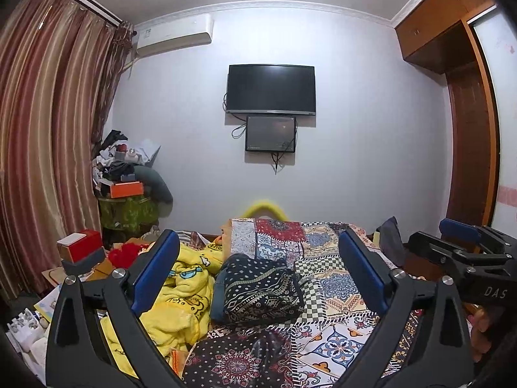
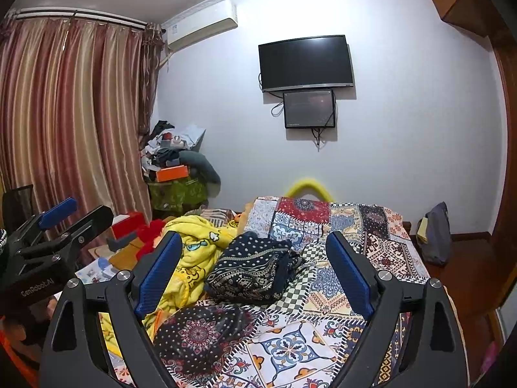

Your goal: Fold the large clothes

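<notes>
While both of your grippers hang above the near end of the bed, each has its blue fingers spread wide with nothing between them: the left gripper (image 1: 258, 274) and the right gripper (image 2: 255, 273) are level with each other and both aimed toward the far wall.

Past the fingertips, a dark garment (image 1: 260, 291) printed with white dots and bands sits on the patchwork bedspread (image 1: 336, 342) as a compact, roughly squared bundle, its upper layers a little rumpled. Just to its left a yellow cartoon-print fleece (image 1: 181, 294) lies loosely heaped, spilling toward the edge of the bed and touching or nearly touching the dark piece.

That layout fits either of two readings: the dark bundle may already be a finished fold with the yellow heap waiting, or the dark piece may be only half gathered and wanting more work. From these views I cannot tell which.

Whichever cloth you take, keep the fingers wide until they straddle a single edge or corner, not a bunched ridge, and pinch one layer only. Work with both grippers on matching corners so the fabric hangs evenly, and lift it clear of its neighbour, since the fleece will likely drag and snag.
</notes>
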{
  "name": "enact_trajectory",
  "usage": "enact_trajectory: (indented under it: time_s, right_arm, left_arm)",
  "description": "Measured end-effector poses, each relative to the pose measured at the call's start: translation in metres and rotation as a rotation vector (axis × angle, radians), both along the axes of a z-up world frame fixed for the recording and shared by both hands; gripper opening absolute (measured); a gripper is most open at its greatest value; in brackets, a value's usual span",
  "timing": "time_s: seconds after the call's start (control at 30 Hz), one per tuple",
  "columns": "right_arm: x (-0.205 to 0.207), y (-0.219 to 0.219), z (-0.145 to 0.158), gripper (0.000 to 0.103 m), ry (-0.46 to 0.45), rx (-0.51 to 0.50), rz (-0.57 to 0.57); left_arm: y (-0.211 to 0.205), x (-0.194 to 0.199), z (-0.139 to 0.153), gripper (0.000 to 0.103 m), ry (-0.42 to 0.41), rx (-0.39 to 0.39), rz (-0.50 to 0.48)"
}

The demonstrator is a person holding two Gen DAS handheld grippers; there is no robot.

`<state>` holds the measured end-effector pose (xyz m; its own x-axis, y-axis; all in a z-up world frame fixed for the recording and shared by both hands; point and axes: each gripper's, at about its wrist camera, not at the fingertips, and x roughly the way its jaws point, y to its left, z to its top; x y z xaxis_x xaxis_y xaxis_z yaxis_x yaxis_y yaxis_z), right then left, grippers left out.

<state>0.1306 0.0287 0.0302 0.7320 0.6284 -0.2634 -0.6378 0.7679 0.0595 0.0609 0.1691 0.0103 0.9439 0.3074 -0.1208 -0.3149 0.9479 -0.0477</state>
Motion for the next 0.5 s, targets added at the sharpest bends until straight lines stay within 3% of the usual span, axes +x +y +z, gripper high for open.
enact_trajectory:
  time_s: [0.5]
  right_arm:
    - [0.0015,-0.004,-0.0015,0.089,0.014,0.007,0.0]
  left_arm:
    - [0.0005,0.0058,-0.0008,0.102,0.028,-0.005,-0.04]
